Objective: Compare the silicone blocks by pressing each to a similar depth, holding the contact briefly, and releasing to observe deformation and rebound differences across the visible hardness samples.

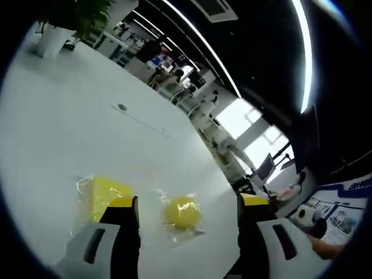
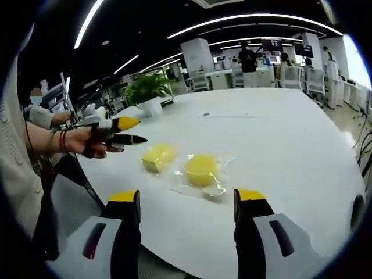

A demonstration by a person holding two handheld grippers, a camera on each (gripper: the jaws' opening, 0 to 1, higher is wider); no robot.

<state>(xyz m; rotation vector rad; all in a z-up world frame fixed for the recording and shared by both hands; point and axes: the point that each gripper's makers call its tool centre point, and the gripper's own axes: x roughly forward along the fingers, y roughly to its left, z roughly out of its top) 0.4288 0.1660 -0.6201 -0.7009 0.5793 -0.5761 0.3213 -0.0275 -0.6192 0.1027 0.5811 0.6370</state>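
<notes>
Silicone samples on the white worktop: two, both yellow, both in clear wrap. One rectangular block, one round block, lying just beside each other near the worktop's near edge. The left gripper view gives the same count: rectangular block, round block. Potted plants: one, at the far corner.
</notes>
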